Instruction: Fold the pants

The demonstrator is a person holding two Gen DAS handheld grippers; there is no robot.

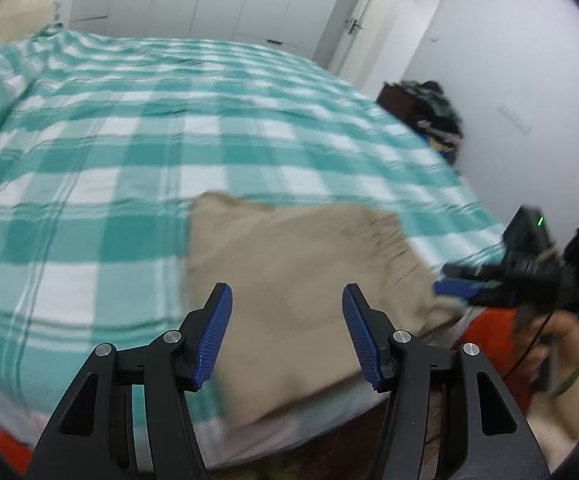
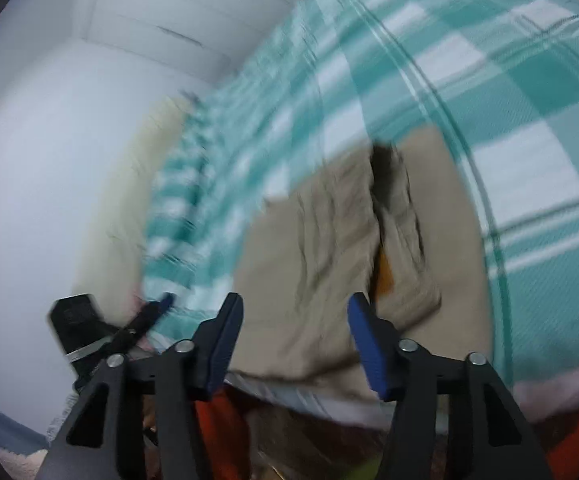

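Both the left tongs [image 1: 287,300] and right tongs [image 2: 295,312] hang released over the seemingly folded, blurred tan pants [image 1: 301,264] at lower centre, near the bed [image 1: 89,152] edge for reach.

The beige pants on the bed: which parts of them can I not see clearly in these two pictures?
- Pants, left wrist view: the near edge is hidden behind the open left gripper; motion blur hides how many layers are folded.
- Right wrist view: the dark opening in the pants is too blurred to identify; the orange patch too.
- The near edge is covered by the open right gripper.
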